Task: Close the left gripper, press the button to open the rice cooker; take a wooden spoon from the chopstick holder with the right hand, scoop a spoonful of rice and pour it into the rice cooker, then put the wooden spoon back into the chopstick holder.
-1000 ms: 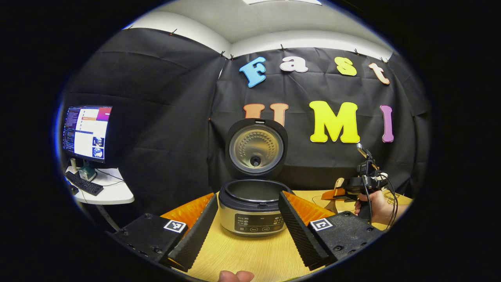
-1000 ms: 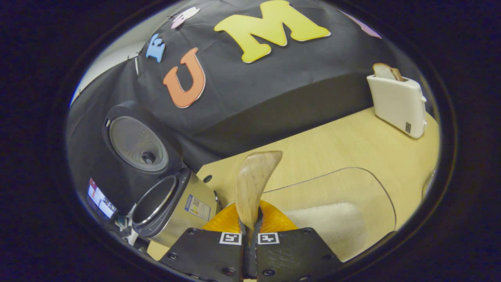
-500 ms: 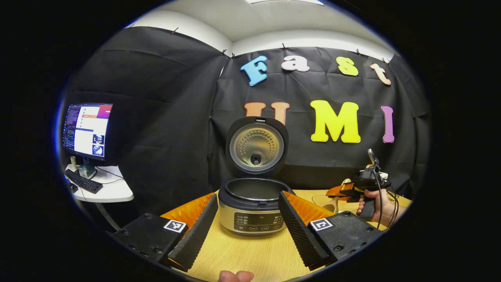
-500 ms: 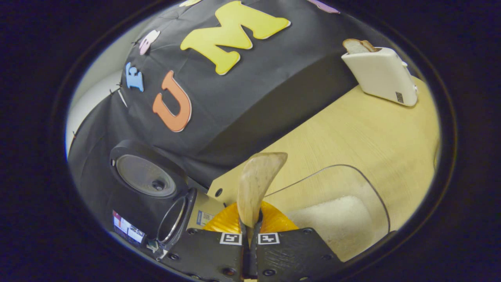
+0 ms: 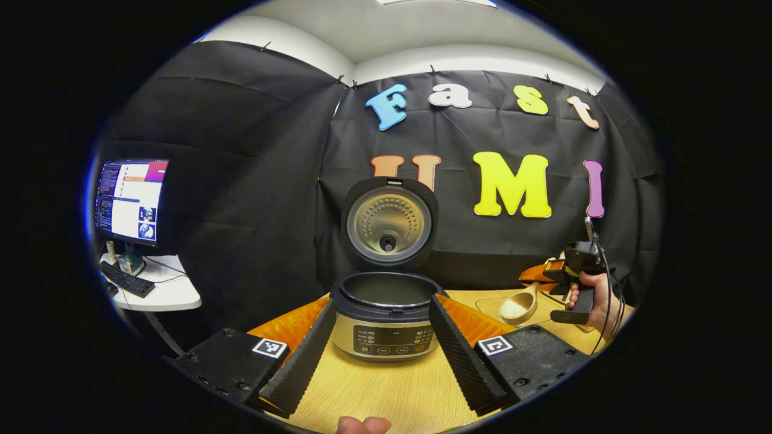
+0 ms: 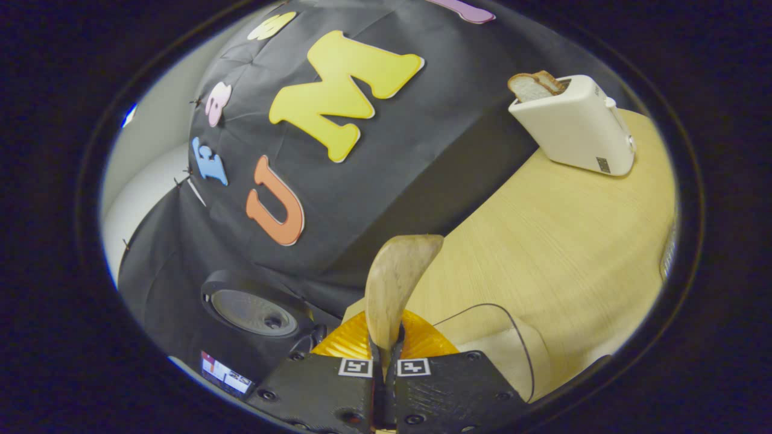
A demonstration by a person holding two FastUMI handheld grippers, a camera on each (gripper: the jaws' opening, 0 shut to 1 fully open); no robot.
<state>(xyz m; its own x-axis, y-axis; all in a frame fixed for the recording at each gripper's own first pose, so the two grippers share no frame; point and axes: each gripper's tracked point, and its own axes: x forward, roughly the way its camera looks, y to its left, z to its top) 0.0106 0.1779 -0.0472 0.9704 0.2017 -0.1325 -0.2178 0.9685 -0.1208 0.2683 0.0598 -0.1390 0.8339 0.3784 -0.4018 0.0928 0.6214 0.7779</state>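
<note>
Gripping wooden spoon (image 6: 395, 283), right gripper (image 6: 385, 355) rolled sideways; left gripper (image 5: 381, 337) jaws spread.

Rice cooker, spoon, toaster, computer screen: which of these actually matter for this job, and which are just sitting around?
Part of the job:
- rice cooker, lid up
- wooden spoon with rice in its bowl, held in the right gripper
- clear rice container
- left gripper, open near the cooker

Just lying about:
- toaster with bread
- monitor and keyboard on the side table

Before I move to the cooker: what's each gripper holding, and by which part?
The right gripper grips the wooden spoon by its handle, bowl loaded with rice. The left gripper holds nothing; its jaws stand open.
</note>
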